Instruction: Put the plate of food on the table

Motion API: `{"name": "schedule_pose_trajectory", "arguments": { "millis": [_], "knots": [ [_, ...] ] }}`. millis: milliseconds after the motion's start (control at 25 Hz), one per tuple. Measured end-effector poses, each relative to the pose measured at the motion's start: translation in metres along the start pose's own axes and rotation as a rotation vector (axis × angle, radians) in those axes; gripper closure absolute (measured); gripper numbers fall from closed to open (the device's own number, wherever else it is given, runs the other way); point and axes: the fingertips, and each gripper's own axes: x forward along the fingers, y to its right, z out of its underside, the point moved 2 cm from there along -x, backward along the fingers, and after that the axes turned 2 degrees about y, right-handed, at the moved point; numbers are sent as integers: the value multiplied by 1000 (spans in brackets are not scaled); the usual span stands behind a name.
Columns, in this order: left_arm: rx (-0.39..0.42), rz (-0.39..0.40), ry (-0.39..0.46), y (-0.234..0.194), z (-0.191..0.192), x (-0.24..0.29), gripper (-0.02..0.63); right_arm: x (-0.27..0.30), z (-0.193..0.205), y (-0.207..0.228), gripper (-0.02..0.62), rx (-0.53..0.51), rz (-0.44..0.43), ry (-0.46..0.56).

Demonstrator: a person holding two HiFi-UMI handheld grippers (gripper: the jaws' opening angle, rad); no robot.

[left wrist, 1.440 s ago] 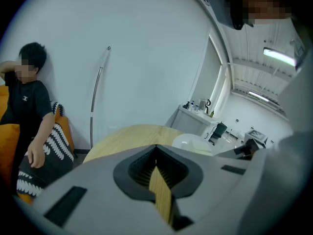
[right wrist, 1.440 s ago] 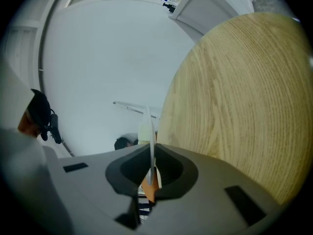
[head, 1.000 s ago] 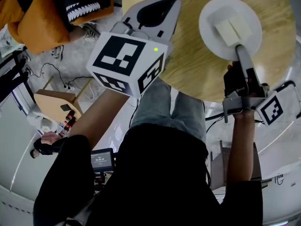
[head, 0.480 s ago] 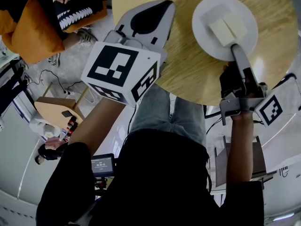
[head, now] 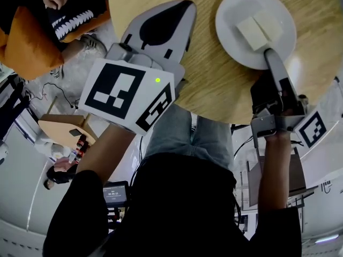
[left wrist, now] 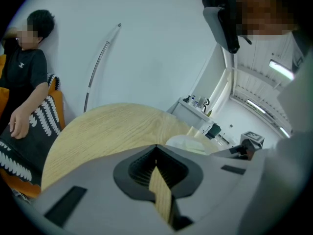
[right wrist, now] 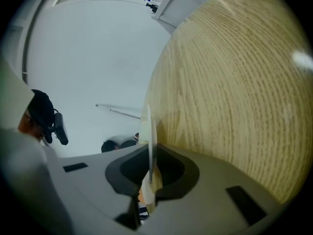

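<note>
A white plate (head: 233, 15) with two pale food blocks (head: 259, 29) lies on the round wooden table (head: 214, 84), near its front edge. My right gripper (head: 268, 55) is shut on the plate's near rim. In the right gripper view the rim (right wrist: 149, 131) stands edge-on between the jaws, with the table (right wrist: 230, 92) beyond. My left gripper (head: 182, 7) hovers over the table's left edge, shut with nothing in it. The left gripper view looks across the table (left wrist: 107, 131) to the plate (left wrist: 188, 143).
A seated person in black and orange clothing (head: 48, 20) is at the upper left, beside the table. A small wooden stool (head: 61, 125) and cables are on the floor at the left. A small screen (head: 115, 194) hangs at my waist.
The head view has drifted, so the table and plate sit slightly further left and up. The right gripper keeps its hold on the plate rim. The left gripper stays over the table edge.
</note>
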Motion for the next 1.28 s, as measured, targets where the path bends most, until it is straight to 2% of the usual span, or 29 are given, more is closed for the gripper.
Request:
{"name": "schedule_pose_trajectory", "arguments": {
  "millis": [400, 640, 800, 1000, 1120, 1280],
  "knots": [
    [-16, 14, -2, 4, 6, 2, 600, -2, 2, 5, 566, 26, 19, -11],
    [-14, 25, -5, 6, 6, 2, 600, -1, 2, 5, 566, 18, 74, -7],
    [-16, 35, -14, 6, 6, 2, 600, 1, 2, 4, 566, -22, 124, -22],
    [-17, 37, -22, 6, 5, 0, 600, -1, 1, 2, 566, -153, 178, -57],
    [-15, 41, -21, 5, 5, 1, 600, 0, 1, 1, 566, -209, 171, -96],
    [-14, 45, -25, 2, 6, 4, 600, 3, 3, 0, 535, -205, 126, -132]
  ]
}}
